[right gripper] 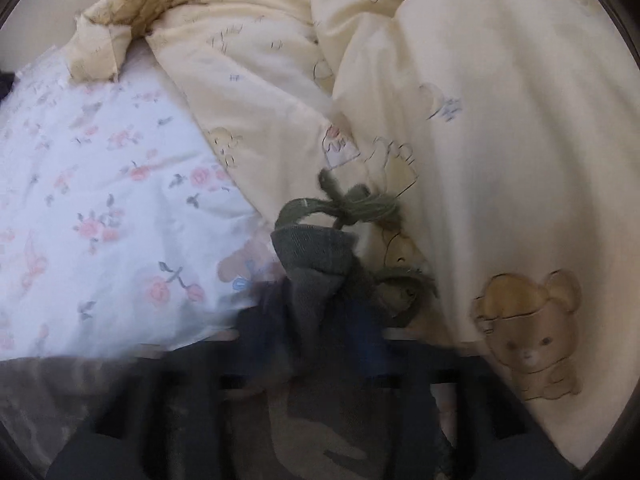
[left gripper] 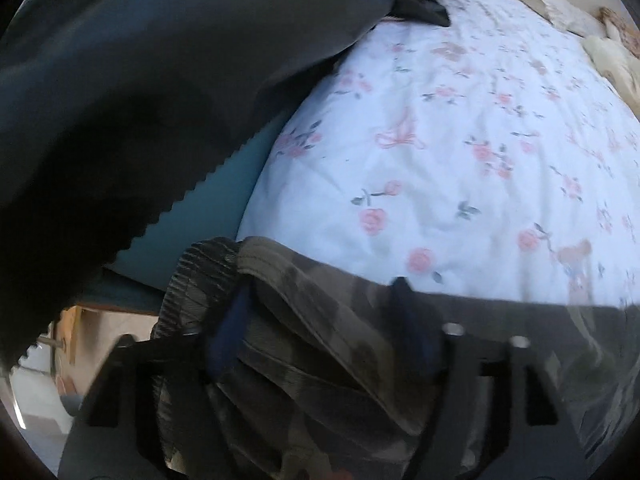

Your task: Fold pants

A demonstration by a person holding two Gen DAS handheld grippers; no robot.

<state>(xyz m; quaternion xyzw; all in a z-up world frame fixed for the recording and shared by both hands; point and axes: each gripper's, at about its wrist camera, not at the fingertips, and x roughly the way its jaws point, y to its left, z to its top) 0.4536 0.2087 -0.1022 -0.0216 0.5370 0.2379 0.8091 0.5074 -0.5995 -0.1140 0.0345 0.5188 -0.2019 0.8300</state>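
Observation:
The camouflage pants [left gripper: 320, 364] lie bunched on the bed at the bottom of the left wrist view. Their ribbed waistband [left gripper: 200, 276] curls up at the left. My left gripper [left gripper: 320, 312] stands open, blue pads wide apart with folds of the pants lying loosely between them. In the right wrist view the grey-green waistband end [right gripper: 312, 252] with its knotted green drawstring [right gripper: 352, 204] rises between the blurred blue fingers [right gripper: 260, 320]. My right gripper [right gripper: 316, 320] is open, its pads standing off the cloth.
A white floral sheet [left gripper: 460, 152] covers the bed. A crumpled cream quilt with bear prints [right gripper: 480, 140] is heaped to the right. Dark clothing [left gripper: 140, 80] looms at the upper left over the teal bed edge [left gripper: 224, 200]. Floor shows at the lower left.

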